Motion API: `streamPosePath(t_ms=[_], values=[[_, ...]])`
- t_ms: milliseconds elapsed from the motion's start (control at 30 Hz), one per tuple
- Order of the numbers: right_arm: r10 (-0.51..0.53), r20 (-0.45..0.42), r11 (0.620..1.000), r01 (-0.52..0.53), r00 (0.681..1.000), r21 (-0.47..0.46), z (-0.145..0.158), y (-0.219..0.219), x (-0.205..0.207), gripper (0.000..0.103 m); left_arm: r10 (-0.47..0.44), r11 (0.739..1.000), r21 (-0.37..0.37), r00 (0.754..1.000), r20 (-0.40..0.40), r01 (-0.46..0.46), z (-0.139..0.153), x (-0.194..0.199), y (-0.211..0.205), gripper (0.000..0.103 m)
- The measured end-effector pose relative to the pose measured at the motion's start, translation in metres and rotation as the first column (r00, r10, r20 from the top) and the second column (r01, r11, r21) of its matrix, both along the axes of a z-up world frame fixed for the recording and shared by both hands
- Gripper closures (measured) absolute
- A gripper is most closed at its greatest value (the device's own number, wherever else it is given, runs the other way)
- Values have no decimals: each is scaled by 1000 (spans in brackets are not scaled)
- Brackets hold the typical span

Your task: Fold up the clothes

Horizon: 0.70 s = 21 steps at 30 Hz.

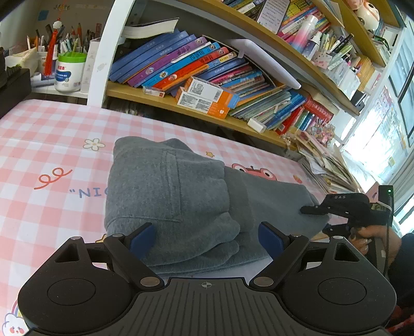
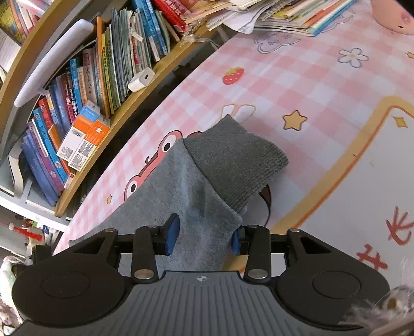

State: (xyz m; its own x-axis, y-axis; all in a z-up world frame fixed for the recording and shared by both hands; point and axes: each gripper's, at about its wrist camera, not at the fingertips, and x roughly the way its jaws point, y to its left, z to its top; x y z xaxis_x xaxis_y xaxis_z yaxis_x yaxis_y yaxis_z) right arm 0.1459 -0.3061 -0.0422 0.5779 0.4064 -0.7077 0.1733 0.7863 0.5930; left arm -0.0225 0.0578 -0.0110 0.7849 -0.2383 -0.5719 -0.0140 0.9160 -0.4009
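Note:
A grey fleece garment (image 1: 168, 196) lies partly folded on the pink checked tablecloth (image 1: 51, 144), with a pocket seam on its top layer. My left gripper (image 1: 207, 239) is open, its blue pads on either side of the garment's near folded edge. My right gripper (image 1: 314, 210) shows at the right of the left wrist view, at the garment's far end. In the right wrist view the right gripper (image 2: 204, 235) is open around the grey leg (image 2: 196, 201), just behind the ribbed cuff (image 2: 233, 157). The cuff lies flat on the cloth.
A wooden bookshelf (image 1: 181, 103) full of books runs along the table's far edge. A white tub (image 1: 68, 75) and pen holders stand at the back left. A pile of books and papers (image 2: 284, 13) lies on the table's end. A white charger (image 2: 141, 78) rests on the shelf.

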Motion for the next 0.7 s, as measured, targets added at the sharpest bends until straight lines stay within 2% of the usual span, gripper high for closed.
streamPosePath(t_ms=[33, 100, 300, 467, 567, 700], values=[[0, -5, 1000, 0, 1000, 7, -1, -1, -1, 89, 3, 1000, 0, 1000, 1, -3, 0, 0, 0, 14], [-3, -11, 1000, 3, 1000, 27, -1, -4, -4, 91, 10, 1000, 1, 1000, 2, -10, 1, -1, 0, 14], [30, 7, 994, -31, 1000, 105, 13, -11, -32, 92, 70, 998, 1, 998, 6, -70, 1, -3, 7, 14], [13, 16, 994, -15, 1000, 105, 17, -10, -35, 92, 66, 998, 10, 998, 10, -66, 3, -3, 6, 14], [1, 20, 995, -3, 1000, 102, 18, -10, -36, 87, 65, 998, 15, 998, 17, -66, 4, -4, 5, 14], [-29, -20, 996, 30, 999, 88, 13, -12, -35, 73, 88, 996, 6, 995, 38, -88, 6, -8, 9, 14]])
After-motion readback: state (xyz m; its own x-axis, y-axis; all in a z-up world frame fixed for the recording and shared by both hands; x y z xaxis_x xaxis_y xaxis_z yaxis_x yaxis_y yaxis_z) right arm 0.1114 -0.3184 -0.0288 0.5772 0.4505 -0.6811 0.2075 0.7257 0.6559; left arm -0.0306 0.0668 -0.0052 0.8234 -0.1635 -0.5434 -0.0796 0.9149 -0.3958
